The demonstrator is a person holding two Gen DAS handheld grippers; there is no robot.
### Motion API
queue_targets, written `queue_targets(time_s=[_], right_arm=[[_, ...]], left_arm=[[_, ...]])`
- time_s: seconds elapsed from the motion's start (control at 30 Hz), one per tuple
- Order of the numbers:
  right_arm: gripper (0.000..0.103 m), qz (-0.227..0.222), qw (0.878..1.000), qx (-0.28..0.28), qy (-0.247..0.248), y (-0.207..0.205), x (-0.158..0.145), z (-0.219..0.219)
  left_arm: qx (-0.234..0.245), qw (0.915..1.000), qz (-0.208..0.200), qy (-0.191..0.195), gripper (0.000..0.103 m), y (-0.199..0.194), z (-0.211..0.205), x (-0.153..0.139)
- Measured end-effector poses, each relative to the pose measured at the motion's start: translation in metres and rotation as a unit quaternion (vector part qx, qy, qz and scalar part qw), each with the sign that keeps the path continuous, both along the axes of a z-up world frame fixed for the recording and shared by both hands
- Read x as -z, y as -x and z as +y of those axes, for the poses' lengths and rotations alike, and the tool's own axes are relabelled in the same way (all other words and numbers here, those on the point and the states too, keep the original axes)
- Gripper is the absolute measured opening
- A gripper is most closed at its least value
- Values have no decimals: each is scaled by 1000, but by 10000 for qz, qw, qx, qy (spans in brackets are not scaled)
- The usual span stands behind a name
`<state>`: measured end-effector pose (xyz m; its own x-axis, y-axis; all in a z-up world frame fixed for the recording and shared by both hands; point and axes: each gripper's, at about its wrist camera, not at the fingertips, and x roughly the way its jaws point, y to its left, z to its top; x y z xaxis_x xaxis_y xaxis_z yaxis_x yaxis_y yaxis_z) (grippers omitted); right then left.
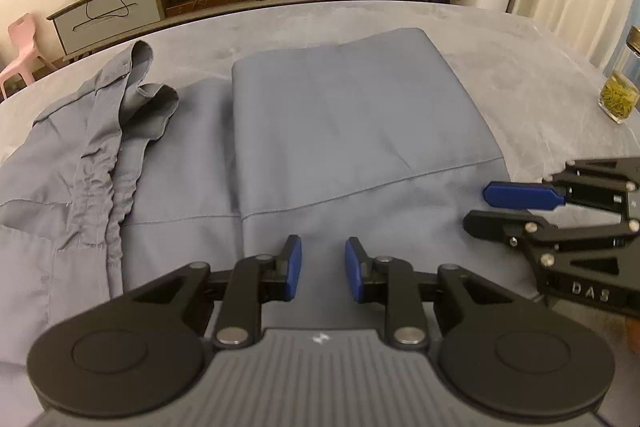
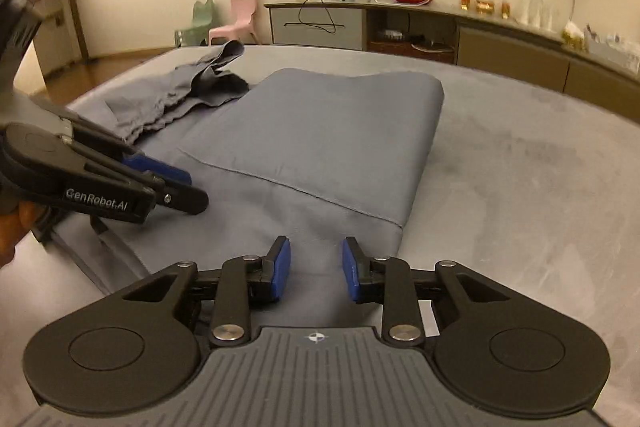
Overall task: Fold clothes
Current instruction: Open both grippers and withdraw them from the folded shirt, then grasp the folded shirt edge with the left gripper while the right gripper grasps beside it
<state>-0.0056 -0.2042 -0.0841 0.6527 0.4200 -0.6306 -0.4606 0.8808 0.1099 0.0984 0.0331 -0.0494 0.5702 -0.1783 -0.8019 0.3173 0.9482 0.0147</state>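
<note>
A: Grey garment [image 1: 340, 131] lay on the grey-covered table [image 1: 520, 75], lower part folded up, collar bunched at one side.
B: Left gripper [image 1: 323, 265], right gripper [image 2: 315, 264] — both part-open, holding nothing; poised over the near edge, presumably to pinch it for another fold.

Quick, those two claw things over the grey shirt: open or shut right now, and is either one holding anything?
Left gripper: open, a gap between its blue pads, holding nothing, just above the grey shirt.
Right gripper: open, nothing between its pads either.
</note>
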Motion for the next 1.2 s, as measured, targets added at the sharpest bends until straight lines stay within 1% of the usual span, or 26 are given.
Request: queue_targets(time_s=[0.1,0.17,0.3,0.37,0.47,0.5,0.57,0.73,0.8,0.93,1.0,1.03,1.07,1.13,1.17,1.2], right_arm=[[30,-31,9995,-105,305,-17,-2,8],[30,5,9989,-181,436,-36,-2,11],[29,233,9983,-235,470,-80,-9,10],[29,323,9982,-227,455,-89,-12,13],[29,366,9973,-297,571,-78,-8,13],[29,315,9974,-286,579,-71,-5,10],[29,213,9984,-208,490,-58,-2,-1],[29,353,9991,-3,233,-48,-3,-22],[29,388,9990,48,212,-46,-5,-22],[29,294,9993,98,199,-38,-2,-22],[29,367,9990,203,124,-34,-4,-24],[34,388,9987,309,102,-31,-7,-26],[39,356,9983,449,69,-27,-11,-29],[65,217,9972,686,-211,-18,-18,-36],[69,198,9960,787,-371,-15,-19,-39],[71,208,9947,876,-490,-13,-19,-41]], left_arm=[[-49,10000,-11,8,25,0,-1,1],[-70,10000,-14,3,25,0,-2,2],[-119,9999,2,-1,25,-1,-5,2],[-139,9999,12,15,25,-1,-6,1],[-117,9999,-2,51,25,-1,-5,2],[-114,9999,-8,66,25,-1,-5,2],[-108,9999,-19,97,25,-1,-4,3],[-86,9998,-33,147,25,-2,-1,4],[-87,9998,-47,153,25,-3,1,4],[-95,9997,1,208,25,-4,5,4],[-141,9995,-13,279,25,1,11,-3],[-165,9994,-21,315,25,4,13,-7],[-173,9987,-203,431,26,12,20,-17],[-292,9969,-556,478,31,26,37,-34],[-451,9956,-690,436,33,30,51,-39],[-612,9940,-820,393,33,34,64,-44]])
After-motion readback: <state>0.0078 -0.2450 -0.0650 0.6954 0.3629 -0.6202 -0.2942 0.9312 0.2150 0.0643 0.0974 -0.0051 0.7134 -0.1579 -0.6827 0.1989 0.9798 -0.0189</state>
